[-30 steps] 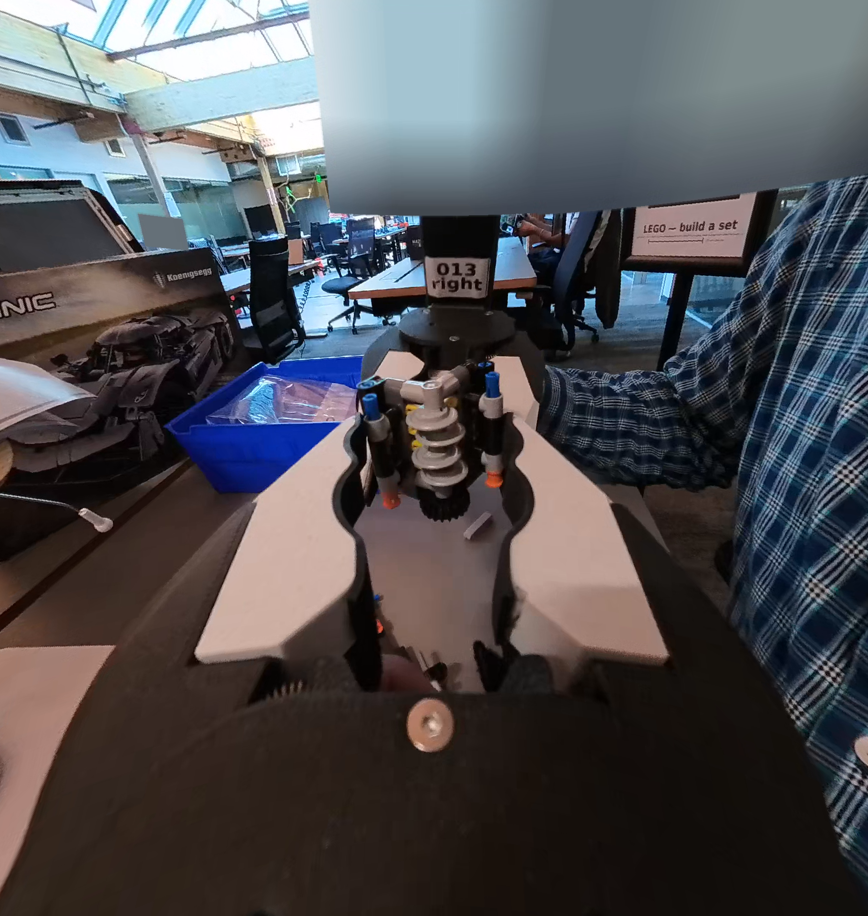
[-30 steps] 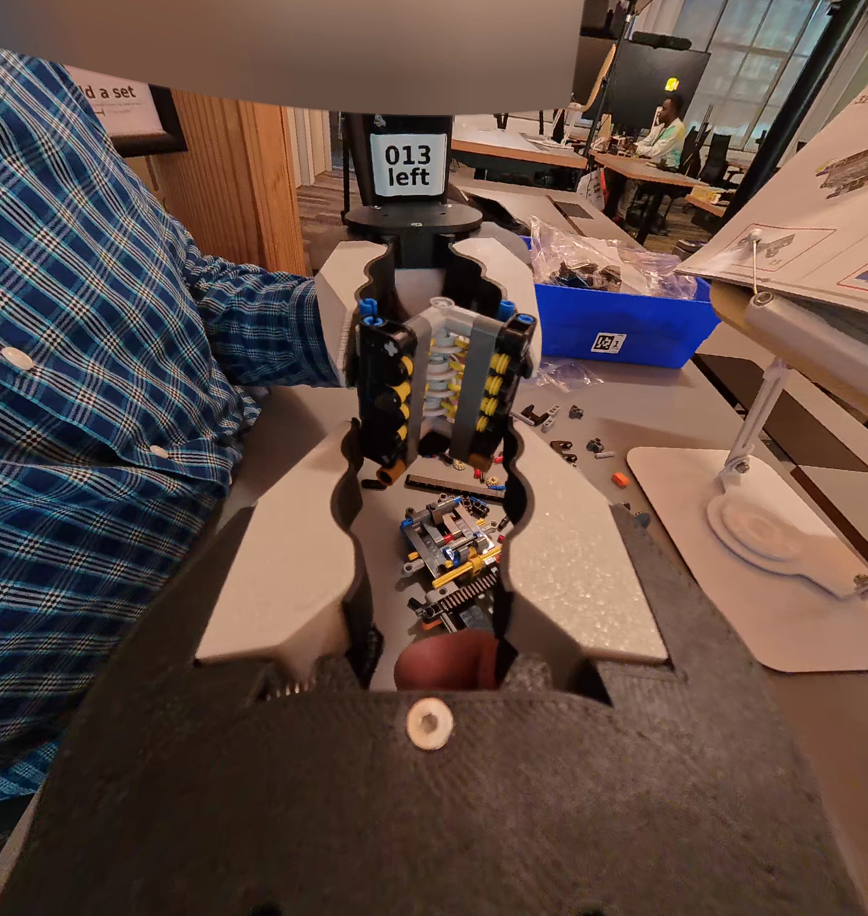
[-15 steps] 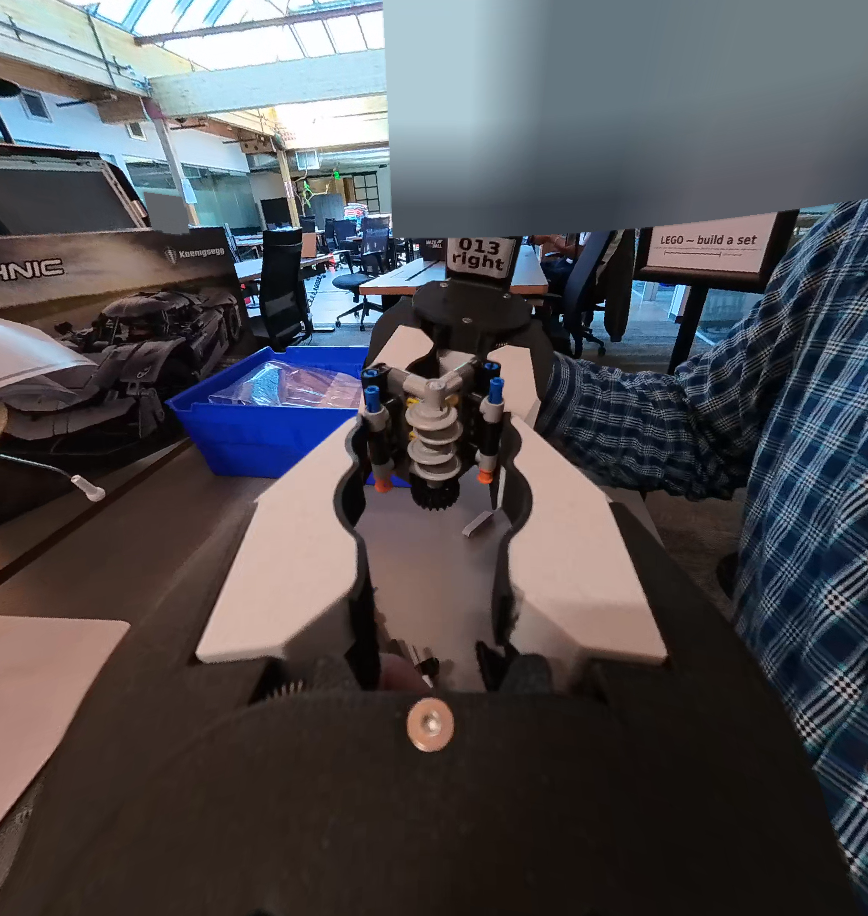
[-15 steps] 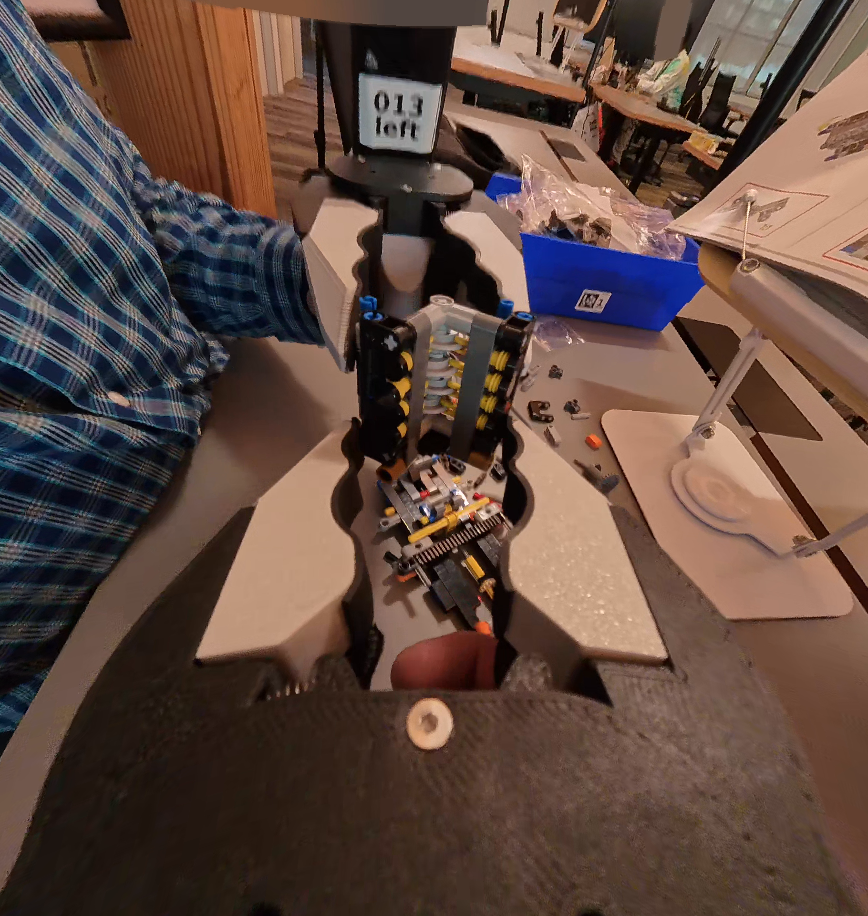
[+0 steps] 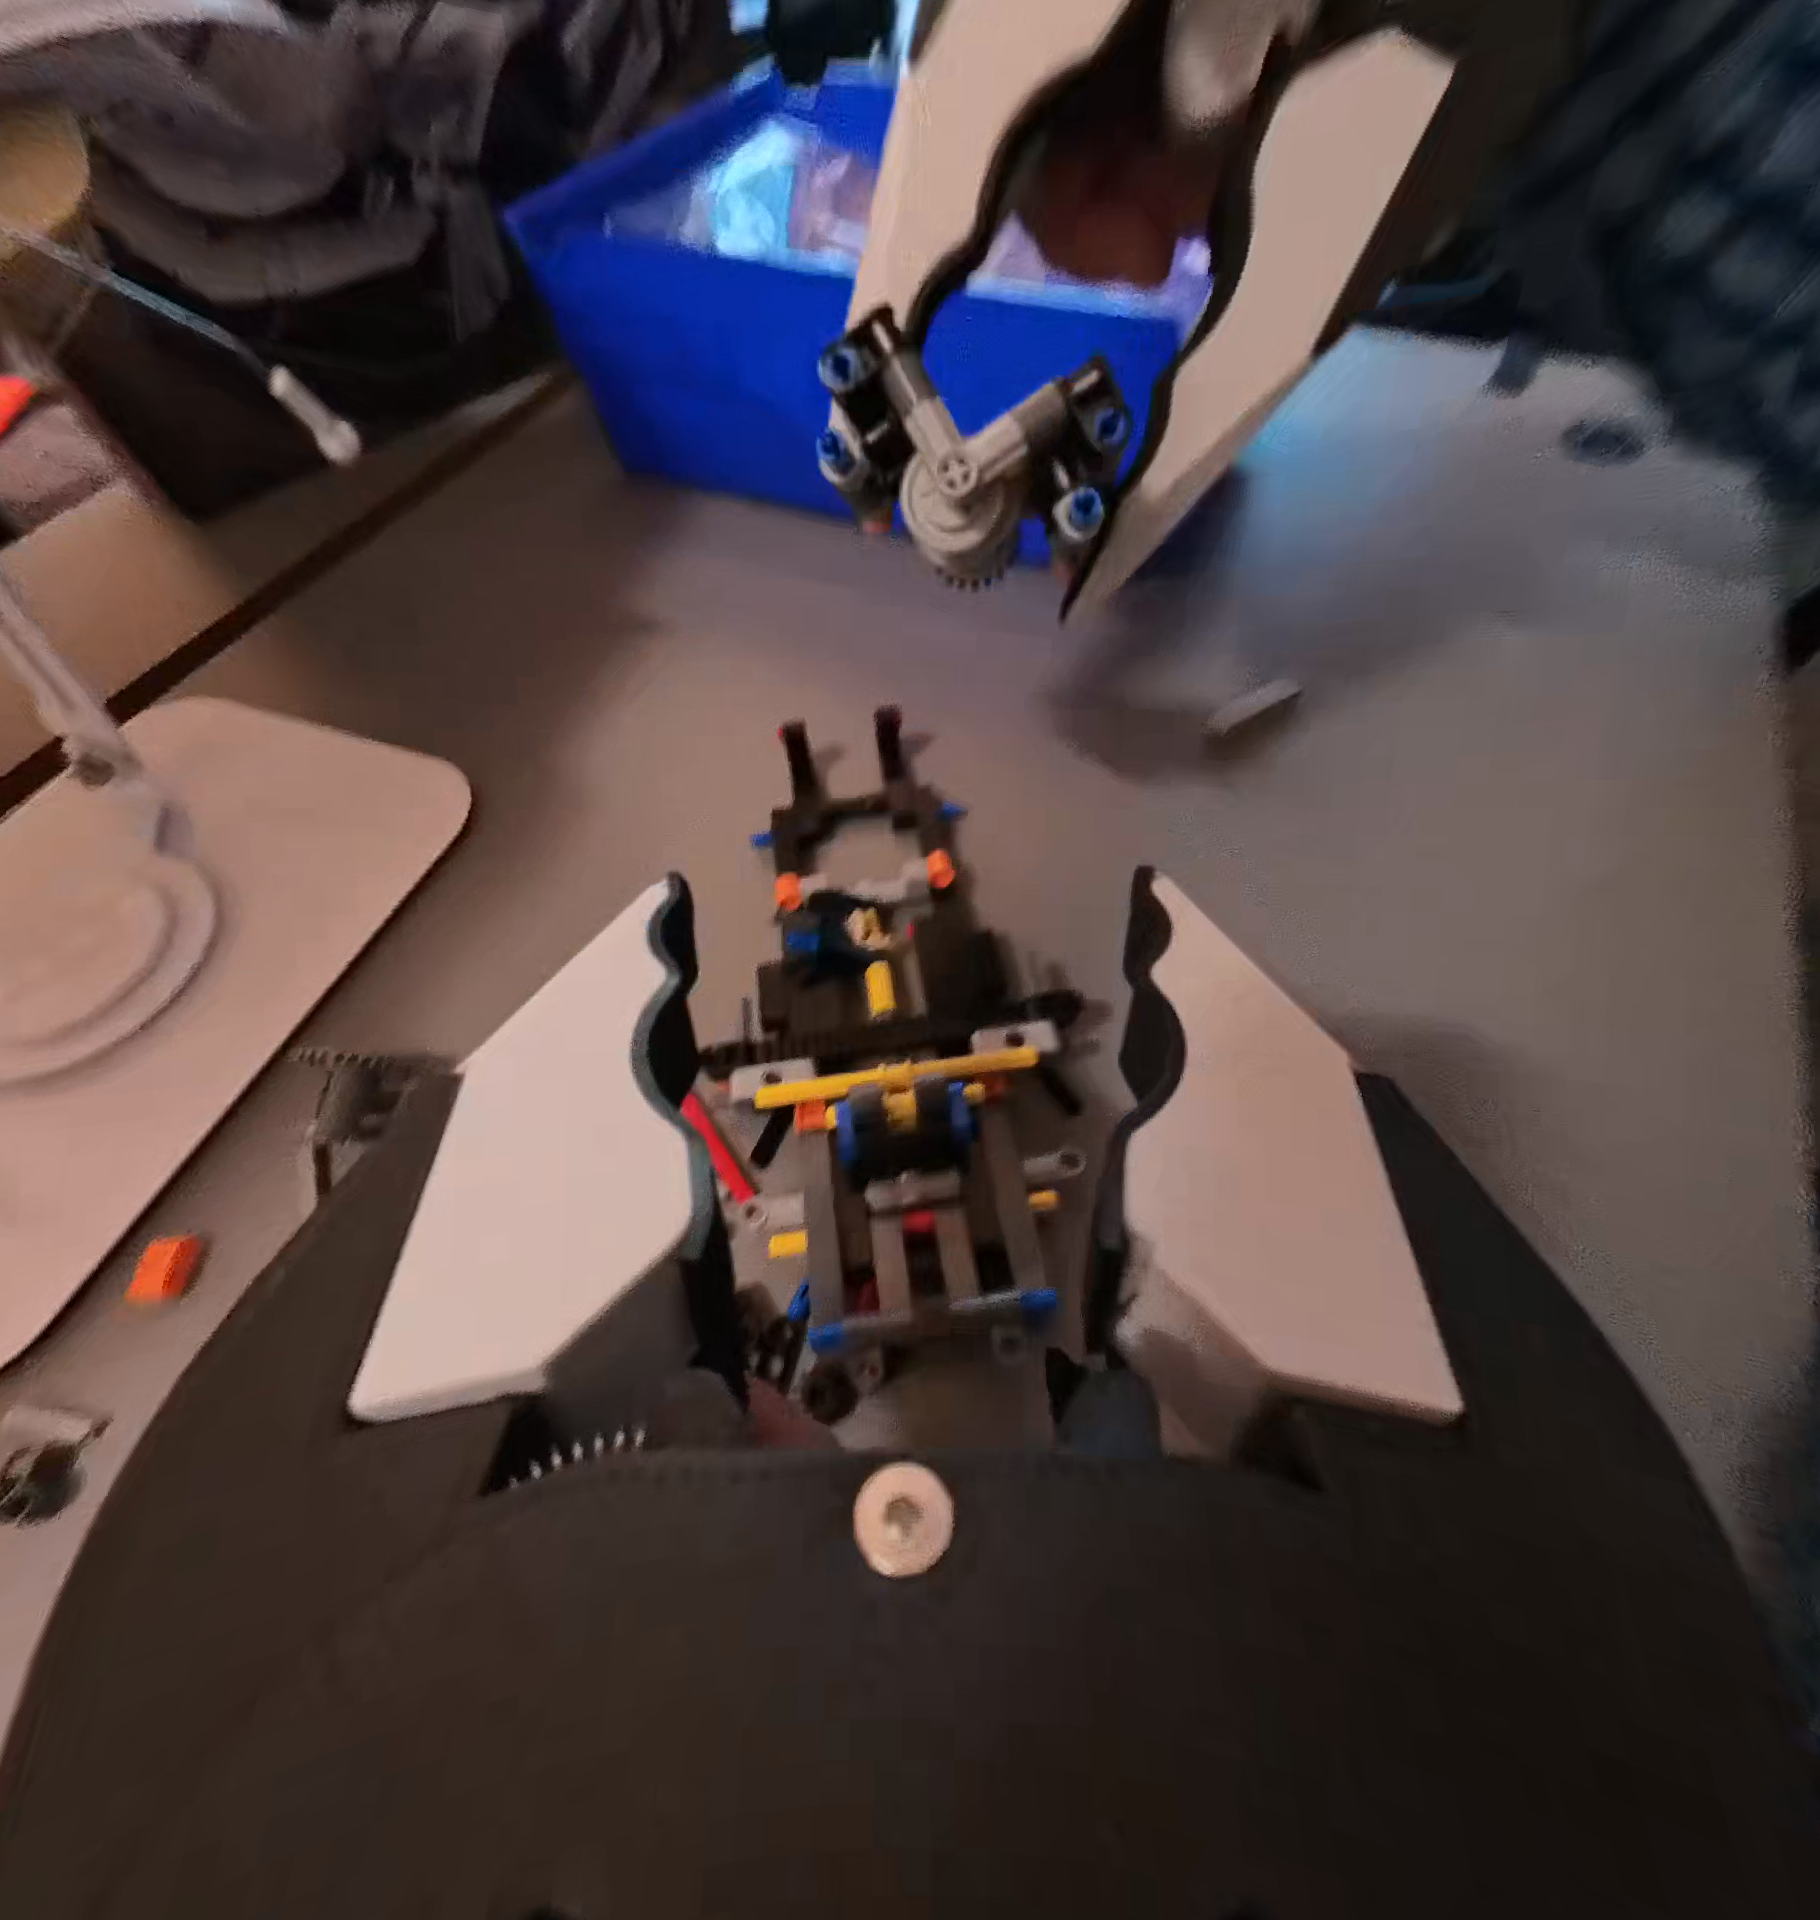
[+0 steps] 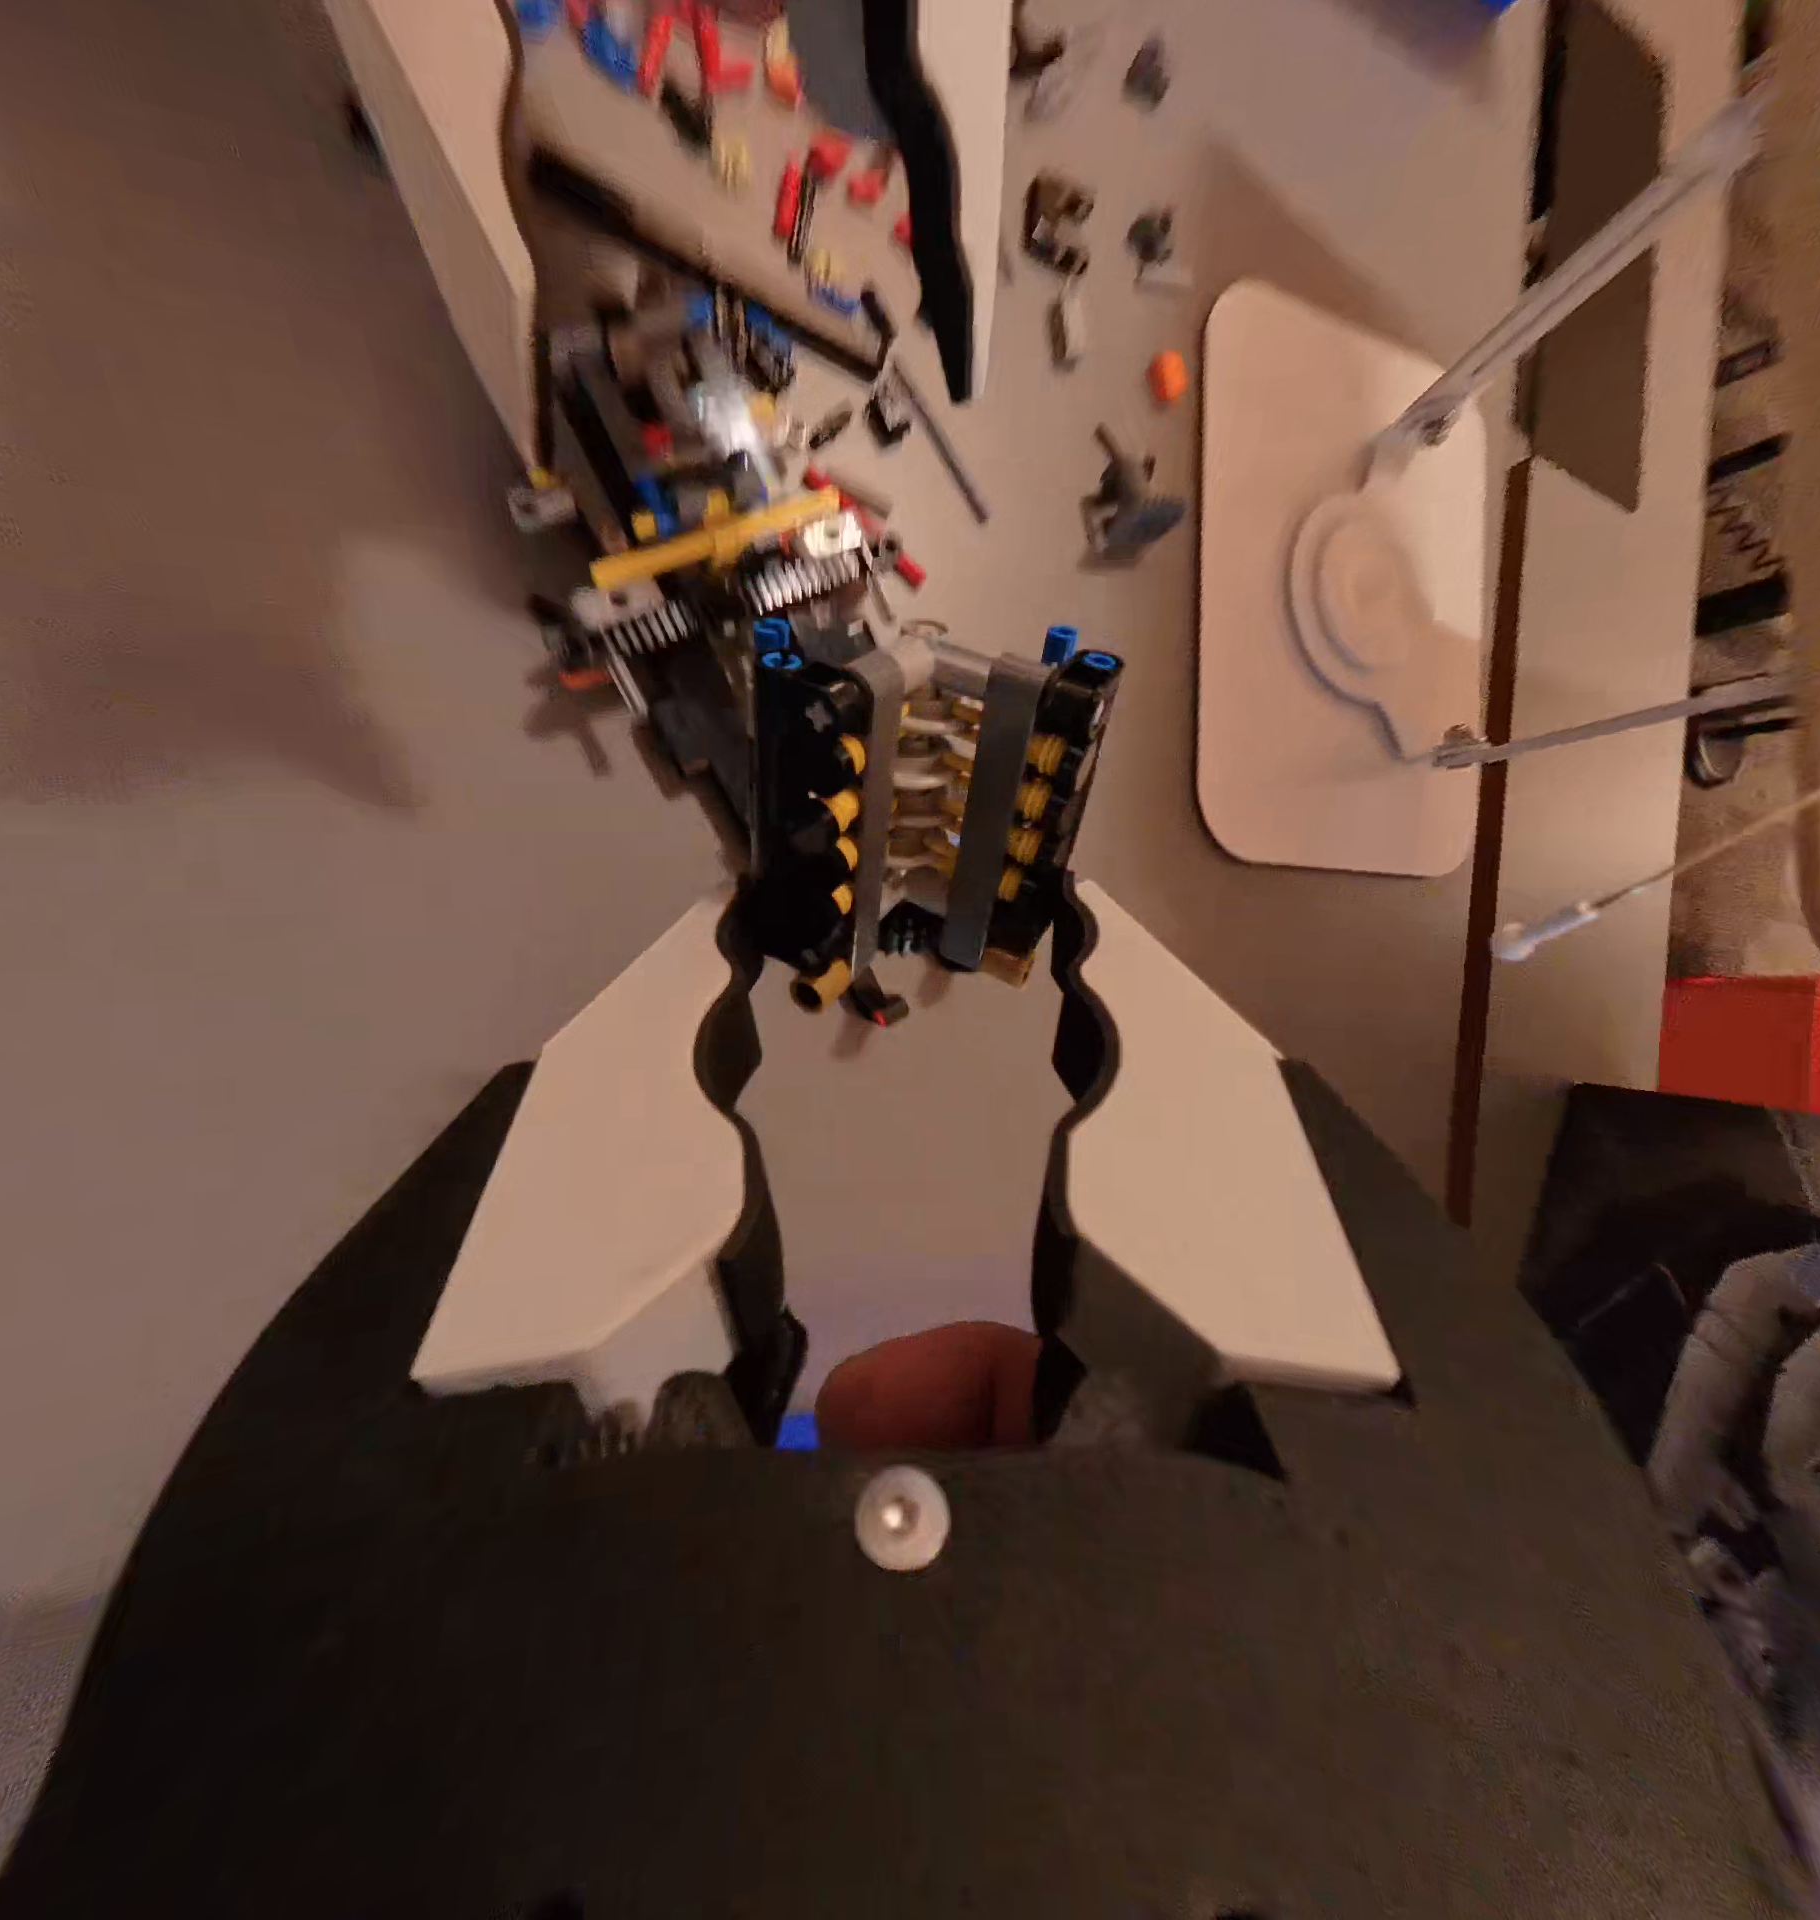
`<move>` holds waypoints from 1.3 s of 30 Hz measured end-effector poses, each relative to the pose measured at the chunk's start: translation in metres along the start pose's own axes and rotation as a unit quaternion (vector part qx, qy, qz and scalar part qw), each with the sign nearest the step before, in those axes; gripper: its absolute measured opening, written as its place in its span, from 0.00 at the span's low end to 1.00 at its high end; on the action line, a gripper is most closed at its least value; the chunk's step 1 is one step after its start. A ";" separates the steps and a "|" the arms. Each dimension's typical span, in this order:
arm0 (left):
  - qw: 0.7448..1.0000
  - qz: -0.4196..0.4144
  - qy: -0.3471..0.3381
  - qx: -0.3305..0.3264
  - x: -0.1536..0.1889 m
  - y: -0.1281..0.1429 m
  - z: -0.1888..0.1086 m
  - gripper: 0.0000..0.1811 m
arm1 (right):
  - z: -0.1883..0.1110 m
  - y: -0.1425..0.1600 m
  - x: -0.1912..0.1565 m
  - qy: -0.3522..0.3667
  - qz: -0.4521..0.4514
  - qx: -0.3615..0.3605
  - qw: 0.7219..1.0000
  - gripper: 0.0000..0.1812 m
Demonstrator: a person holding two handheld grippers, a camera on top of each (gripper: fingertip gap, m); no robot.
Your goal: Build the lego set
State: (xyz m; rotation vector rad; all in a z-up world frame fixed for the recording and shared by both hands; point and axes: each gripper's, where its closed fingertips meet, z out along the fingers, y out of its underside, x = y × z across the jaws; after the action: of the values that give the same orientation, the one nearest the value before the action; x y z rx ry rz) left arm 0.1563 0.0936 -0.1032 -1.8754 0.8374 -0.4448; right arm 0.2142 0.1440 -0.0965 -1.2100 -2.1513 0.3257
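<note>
Reading left to right, your left gripper (image 5: 911,1039) hangs over the grey table (image 5: 532,665) with its fingers spread wide around the car frame (image 5: 885,1049) lying there, gripping nothing, probably placed to steady the frame. Farther right, your right gripper (image 6: 901,914) has its fingers closed on the engine block (image 6: 927,810), held off the table just beyond the frame, likely ready to seat it. Around them sit a white stand base (image 5: 158,997), an orange brick (image 5: 163,1268) and a blue bin (image 5: 740,332); loose parts (image 6: 1114,312) could get in your way.
</note>
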 end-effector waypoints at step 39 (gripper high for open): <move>0.980 0.041 -0.018 -0.192 -0.013 0.099 0.001 0.44 | 0.069 0.057 0.003 -0.202 -0.155 -0.191 0.948 0.30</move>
State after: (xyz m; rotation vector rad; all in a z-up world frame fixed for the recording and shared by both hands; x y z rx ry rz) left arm 0.1130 0.0768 -0.1919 -2.1838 1.0279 -0.2060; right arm 0.2079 0.1839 -0.1767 -1.0404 -2.8163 0.0125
